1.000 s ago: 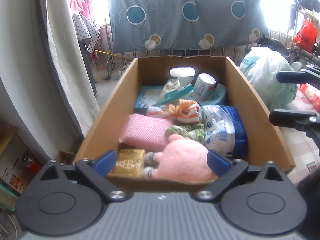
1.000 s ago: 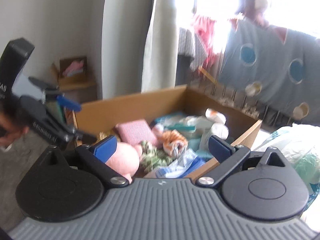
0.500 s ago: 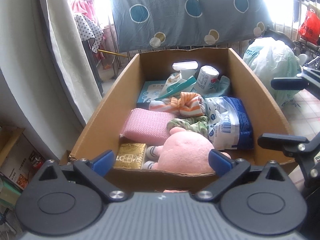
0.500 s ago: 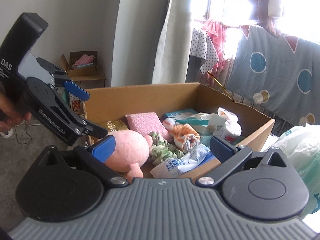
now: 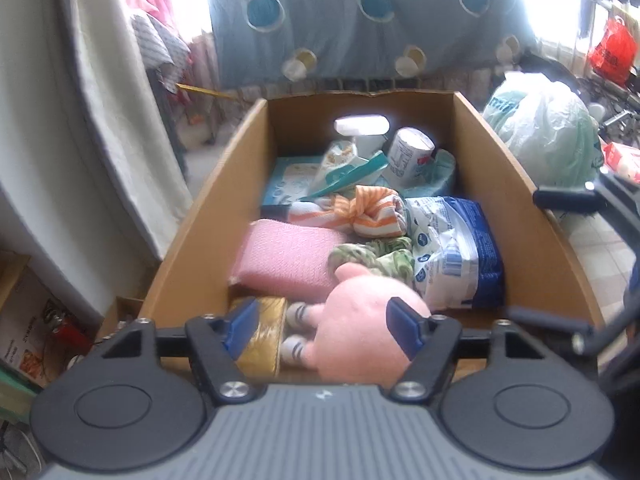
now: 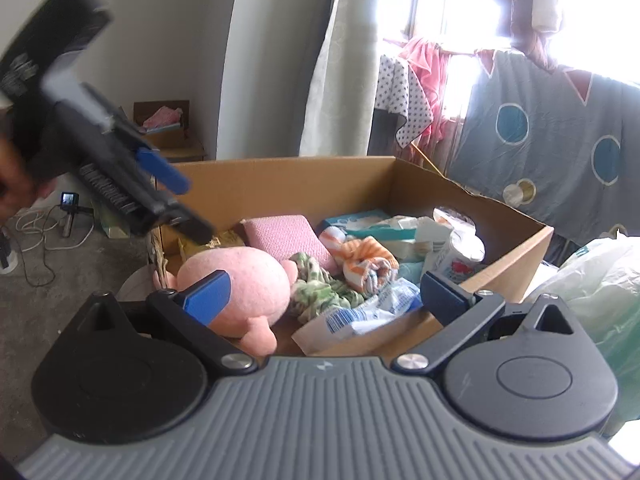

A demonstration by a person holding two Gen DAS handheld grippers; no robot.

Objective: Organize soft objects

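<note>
1. Left wrist view:
   - Cardboard box [image 5: 208, 216] fills the space ahead of the left gripper [image 5: 326, 330], which tilts down over the near end.
   - The jaws have just been closing. They are still parted, and the pink plush toy [image 5: 360, 324] sits between them; the right blue pad overlaps the toy's side, but whether it presses the toy cannot be told. The left pad hangs above a gold packet [image 5: 266, 336], clear of the toy.
   - Just beyond the fingertips lie a pink knitted cloth [image 5: 288, 256] and a green patterned fabric [image 5: 376, 256]. Further ahead sits an orange striped roll [image 5: 372, 216], and ahead to the right a blue-and-white plastic pack [image 5: 460, 256].
   - At the far right edge, parts of the right gripper [image 5: 592, 248] show beside the box wall.

2. Right wrist view:
   - The right gripper [image 6: 324, 296] has its jaws spread wide and grips nothing. It stays outside the box [image 6: 280, 184], facing the near wall.
   - The plush toy [image 6: 248, 284] lies in the near corner, just past the left pad.
   - The left gripper [image 6: 176, 204] reaches down from the upper left, its fingers over that same corner.
</note>
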